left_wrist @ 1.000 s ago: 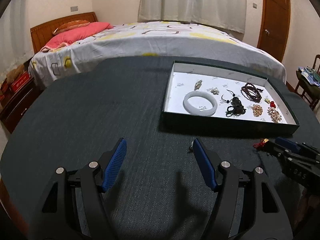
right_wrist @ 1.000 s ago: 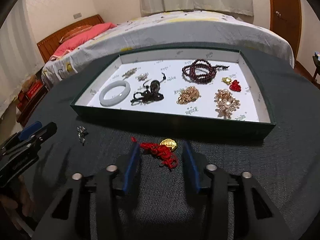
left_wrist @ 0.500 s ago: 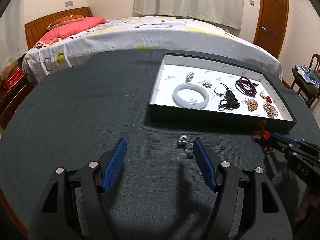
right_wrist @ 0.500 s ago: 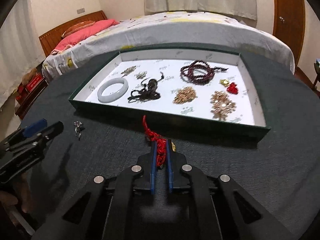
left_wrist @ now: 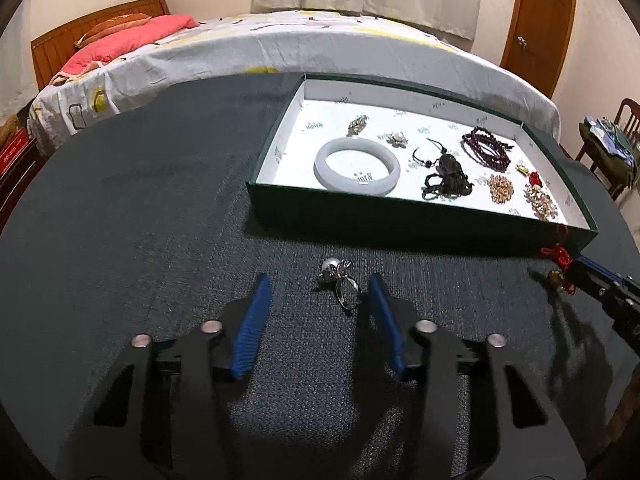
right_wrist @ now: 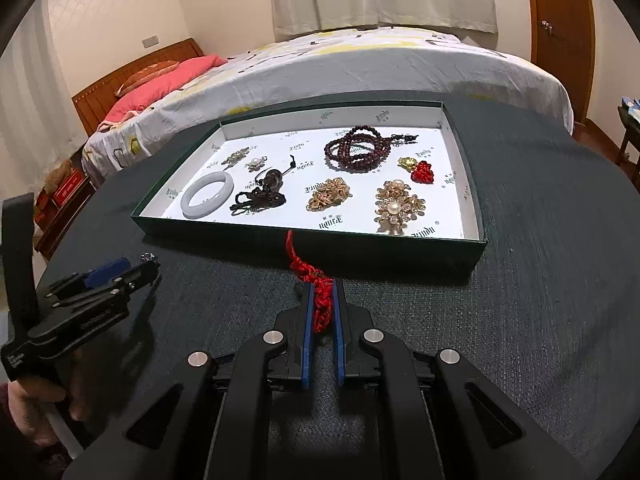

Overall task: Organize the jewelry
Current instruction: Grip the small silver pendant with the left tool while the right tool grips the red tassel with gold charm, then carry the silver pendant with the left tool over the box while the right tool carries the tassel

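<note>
Nearest us, our left gripper has jaws closing w/ a pearl ring between them on the dark table, pads not yet touching it. Our right gripper is pinched tight on a red knotted cord charm. Just beyond sits the green tray w/ a white bangle, dark bead strand & gold brooches.
</note>
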`<state>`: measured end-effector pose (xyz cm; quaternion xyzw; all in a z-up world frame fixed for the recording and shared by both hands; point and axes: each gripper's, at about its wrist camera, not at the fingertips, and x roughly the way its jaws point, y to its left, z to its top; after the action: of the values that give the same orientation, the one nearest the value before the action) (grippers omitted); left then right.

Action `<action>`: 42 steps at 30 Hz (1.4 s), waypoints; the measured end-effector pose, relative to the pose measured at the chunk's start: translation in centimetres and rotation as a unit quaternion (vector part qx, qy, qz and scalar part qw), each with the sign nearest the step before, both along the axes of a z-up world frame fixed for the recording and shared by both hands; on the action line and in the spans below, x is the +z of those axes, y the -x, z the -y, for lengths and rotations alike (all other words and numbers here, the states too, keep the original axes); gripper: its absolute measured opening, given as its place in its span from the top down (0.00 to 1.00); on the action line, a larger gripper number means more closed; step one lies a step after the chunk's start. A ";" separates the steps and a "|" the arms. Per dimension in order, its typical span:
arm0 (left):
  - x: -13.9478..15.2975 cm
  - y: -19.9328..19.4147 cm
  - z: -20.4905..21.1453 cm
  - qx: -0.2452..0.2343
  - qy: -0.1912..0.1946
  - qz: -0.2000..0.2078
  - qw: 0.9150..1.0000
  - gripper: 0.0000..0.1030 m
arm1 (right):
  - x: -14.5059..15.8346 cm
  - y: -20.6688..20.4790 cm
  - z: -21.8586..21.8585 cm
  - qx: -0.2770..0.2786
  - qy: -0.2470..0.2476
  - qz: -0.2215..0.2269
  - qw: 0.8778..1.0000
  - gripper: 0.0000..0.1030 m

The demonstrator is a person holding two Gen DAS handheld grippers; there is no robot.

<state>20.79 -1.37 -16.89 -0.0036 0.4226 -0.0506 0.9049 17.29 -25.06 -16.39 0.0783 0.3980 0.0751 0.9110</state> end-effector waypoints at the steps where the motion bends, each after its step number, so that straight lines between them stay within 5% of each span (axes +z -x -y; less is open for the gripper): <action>1: -0.1 0.0 0.0 0.000 0.003 -0.002 1.000 0.63 | 0.0 0.0 0.0 0.000 -0.002 0.000 1.000 0.91; 10: -0.2 0.2 -0.4 -0.010 0.009 -0.003 1.000 0.95 | 0.0 0.1 0.2 -0.002 -0.008 0.001 1.000 0.91; 42: 0.0 0.3 -0.9 -0.004 0.008 0.002 1.000 0.96 | 0.4 0.3 0.3 -0.005 -0.007 0.008 1.000 0.91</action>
<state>20.54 -0.49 -16.92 -0.0093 0.4202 -0.0580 0.9055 16.96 -25.39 -16.03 0.0863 0.3902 0.0745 0.9136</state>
